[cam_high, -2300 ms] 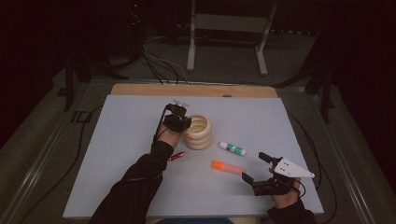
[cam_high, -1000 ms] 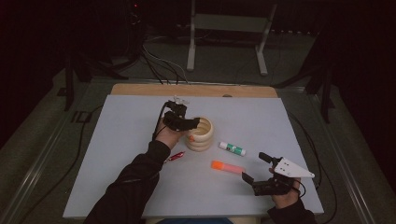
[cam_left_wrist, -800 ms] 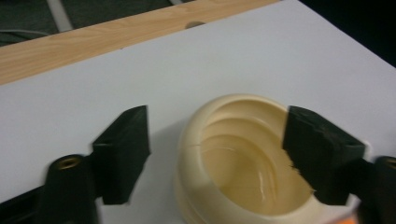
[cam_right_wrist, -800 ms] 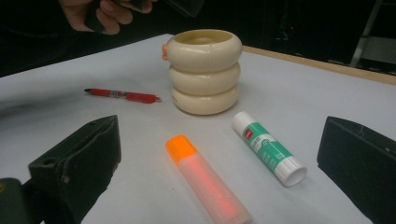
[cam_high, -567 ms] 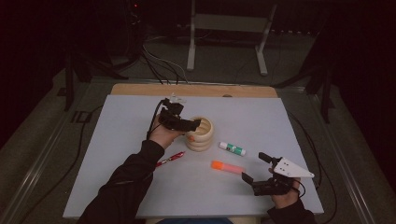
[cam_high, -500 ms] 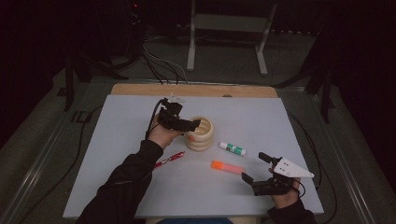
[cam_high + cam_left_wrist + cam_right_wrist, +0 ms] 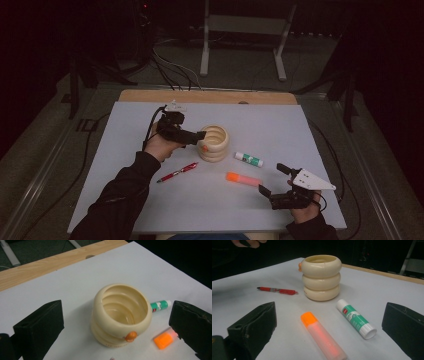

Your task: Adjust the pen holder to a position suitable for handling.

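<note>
Your left claw point(image 7: 199, 135) jaws just opened wide, nothing between them, cream holder point(image 7: 213, 143) left upright on bench point(image 7: 310, 130). Right claw point(image 7: 272, 181) released over orange highlighter point(image 7: 243, 179). Highlighter next.

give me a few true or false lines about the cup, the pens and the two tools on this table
1. The cream cup stands upright. True.
2. The left tool grips the cup. False: its jaws have just been opening and stand wide beside the cup, with nothing between them.
3. The red pen lies inside the cup. False: it lies on the white mat near the cup.
4. The orange marker lies between the cup and the right tool. True.
5. The right tool holds the glue stick. False: its jaws are open and empty; the stick lies on the mat.
</note>
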`<state>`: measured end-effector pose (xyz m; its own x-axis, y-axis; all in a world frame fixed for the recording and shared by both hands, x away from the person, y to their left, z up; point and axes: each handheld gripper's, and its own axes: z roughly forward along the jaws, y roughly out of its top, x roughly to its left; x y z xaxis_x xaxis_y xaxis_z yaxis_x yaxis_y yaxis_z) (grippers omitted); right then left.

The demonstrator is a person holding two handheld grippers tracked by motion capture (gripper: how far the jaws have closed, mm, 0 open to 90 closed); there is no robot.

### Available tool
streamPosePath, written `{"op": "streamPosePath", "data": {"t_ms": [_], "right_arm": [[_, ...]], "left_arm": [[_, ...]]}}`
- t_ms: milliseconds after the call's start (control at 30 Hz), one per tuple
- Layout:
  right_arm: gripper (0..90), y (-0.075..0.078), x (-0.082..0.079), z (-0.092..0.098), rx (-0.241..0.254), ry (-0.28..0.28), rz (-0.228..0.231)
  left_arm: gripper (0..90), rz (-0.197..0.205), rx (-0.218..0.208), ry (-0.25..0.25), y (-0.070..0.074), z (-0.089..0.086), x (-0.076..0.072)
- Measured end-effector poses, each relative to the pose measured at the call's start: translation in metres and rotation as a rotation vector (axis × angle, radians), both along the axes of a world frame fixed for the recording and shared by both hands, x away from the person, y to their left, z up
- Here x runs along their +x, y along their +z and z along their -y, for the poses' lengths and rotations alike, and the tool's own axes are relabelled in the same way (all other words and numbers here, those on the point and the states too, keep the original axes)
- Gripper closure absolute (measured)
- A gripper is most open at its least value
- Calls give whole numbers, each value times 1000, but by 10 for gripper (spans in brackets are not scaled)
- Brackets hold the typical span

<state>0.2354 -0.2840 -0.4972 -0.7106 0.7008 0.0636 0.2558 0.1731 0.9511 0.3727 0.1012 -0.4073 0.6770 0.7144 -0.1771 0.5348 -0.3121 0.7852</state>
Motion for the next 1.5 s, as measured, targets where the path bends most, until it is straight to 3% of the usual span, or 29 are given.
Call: {"op": "streamPosePath", "data": {"t_ms": [267,500,967,1233,1500], "right_arm": [[0,0,0,0,2,-2,4],[0,1,1,-1,3,-2,2],[0,1,2,-4,-4,5,7],[0,0,2,-4,-9,8,3],[0,1,2,-5,-9,13,4]], "left_arm": [[4,-5,8,-39,-2,-15,-10],[4,-6,14,-101,-3,-26,-21],[8,-24,28,-122,-7,-50,-40],[8,-54,83,-175,-17,-59,-48],[8,-80,107,-216,-25,-62,-54]]}}
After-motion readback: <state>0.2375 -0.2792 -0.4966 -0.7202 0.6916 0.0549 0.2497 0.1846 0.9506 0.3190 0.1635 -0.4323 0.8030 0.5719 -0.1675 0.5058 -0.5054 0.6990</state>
